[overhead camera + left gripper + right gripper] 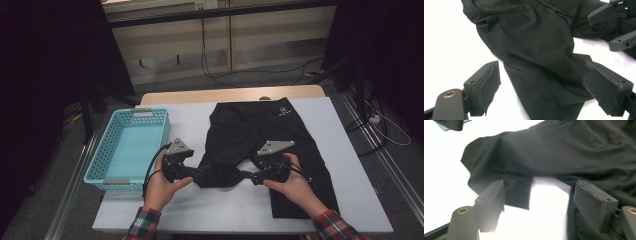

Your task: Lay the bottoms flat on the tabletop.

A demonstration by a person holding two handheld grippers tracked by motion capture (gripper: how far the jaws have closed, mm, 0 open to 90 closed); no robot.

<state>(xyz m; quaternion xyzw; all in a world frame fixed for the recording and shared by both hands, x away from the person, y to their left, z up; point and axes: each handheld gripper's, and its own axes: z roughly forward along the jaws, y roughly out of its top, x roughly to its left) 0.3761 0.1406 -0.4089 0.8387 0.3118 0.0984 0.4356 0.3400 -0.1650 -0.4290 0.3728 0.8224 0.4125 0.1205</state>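
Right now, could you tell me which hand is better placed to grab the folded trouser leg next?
Probably left: the left gripper stands open with the trouser leg between its jaws, while the right gripper mostly straddles bare table.

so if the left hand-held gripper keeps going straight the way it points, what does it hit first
Most likely the black trousers: the left hand-held gripper has its jaws open with the folded leg lying right between and ahead of them. Farther on is the right hand-held gripper, though depth is hard to judge.

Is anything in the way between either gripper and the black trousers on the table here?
Nothing visible. Both the left gripper and the right gripper are already at the black trousers, jaws open, with cloth lying between them. The blue basket sits off to the left, apart from them.
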